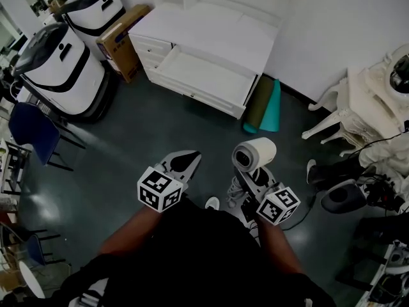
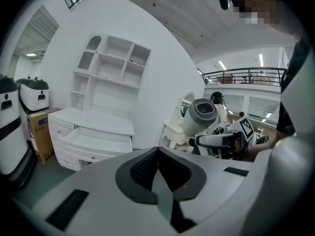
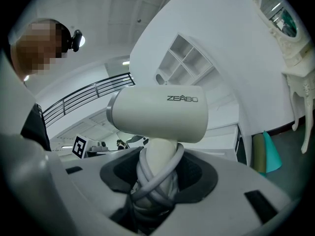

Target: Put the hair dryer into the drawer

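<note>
Midway through the carry, seen from the head view: the hair dryer (image 1: 254, 153) stands upright in the right claw (image 1: 254, 179), barrel uppermost, handle pinched between the jaws. The left claw (image 1: 183, 165) hangs just beside it, jaws pressed together on nothing. Both forearms reach forward from the person's waist, roughly level with each other, the claws aimed across the dark floor (image 1: 134, 146) at the white table (image 1: 211, 34). Its drawer (image 1: 204, 74) is pulled out and looks bare inside, well apart from the claws. By this reading the pick-up is done and the drawer already stands open, so what is left is the walk up to it and the set-down.

From the left gripper view, the two dark pads meet at their tips with nothing between them. The open drawer shows at lower left under the table's shelves (image 2: 115, 65), and the dryer rides in the other claw off to the right.

From the right gripper view, the dryer's cream barrel lies crosswise above the jaws. They close on the handle, round which the grey cord (image 3: 153, 178) is wound. The next move probably calls for closing the distance, lowering the right forearm over the drawer's front edge, tipping the dryer flat and only then spreading the jaws. The wound cord could snag a pad on release.
</note>
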A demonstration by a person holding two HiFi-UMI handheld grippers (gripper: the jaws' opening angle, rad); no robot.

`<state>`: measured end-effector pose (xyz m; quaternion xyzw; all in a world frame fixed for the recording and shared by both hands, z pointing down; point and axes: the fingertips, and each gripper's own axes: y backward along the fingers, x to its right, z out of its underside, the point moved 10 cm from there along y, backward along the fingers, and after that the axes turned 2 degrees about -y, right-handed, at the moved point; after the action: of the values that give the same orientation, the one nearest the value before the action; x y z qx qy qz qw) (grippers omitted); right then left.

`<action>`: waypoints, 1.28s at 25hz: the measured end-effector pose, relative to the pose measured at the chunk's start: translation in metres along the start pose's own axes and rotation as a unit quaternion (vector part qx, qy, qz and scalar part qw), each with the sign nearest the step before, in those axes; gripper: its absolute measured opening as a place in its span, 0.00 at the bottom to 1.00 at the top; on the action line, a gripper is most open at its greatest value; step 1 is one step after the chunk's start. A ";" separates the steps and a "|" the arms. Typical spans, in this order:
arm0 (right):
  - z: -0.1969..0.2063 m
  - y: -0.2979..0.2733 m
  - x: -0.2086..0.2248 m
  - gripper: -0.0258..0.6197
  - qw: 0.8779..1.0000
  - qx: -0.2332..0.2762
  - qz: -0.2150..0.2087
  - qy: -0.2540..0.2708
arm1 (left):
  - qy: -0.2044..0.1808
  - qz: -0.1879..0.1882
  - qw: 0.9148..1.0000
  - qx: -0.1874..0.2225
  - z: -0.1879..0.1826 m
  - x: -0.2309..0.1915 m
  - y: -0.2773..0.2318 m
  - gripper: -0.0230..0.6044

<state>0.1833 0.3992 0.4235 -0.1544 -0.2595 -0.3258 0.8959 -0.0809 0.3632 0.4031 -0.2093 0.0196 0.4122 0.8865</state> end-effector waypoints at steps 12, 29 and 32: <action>0.006 0.002 0.034 0.36 0.999 -0.003 -0.013 -0.039 | 0.008 -0.008 0.999 -0.032 0.002 0.012 -0.024 0.05; -0.047 -0.074 0.078 0.36 0.999 -0.005 0.030 -0.035 | 0.002 0.023 1.000 -0.003 -0.055 -0.074 -0.090 0.05; -0.059 -0.102 0.080 0.36 0.999 -0.011 0.030 -0.023 | 0.007 0.023 1.000 0.000 -0.062 -0.102 -0.094 0.05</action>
<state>0.1895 0.2576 0.4317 -0.1799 -0.2719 -0.2977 0.8973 -0.0703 0.2115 0.4014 -0.2121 0.0305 0.4310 0.8765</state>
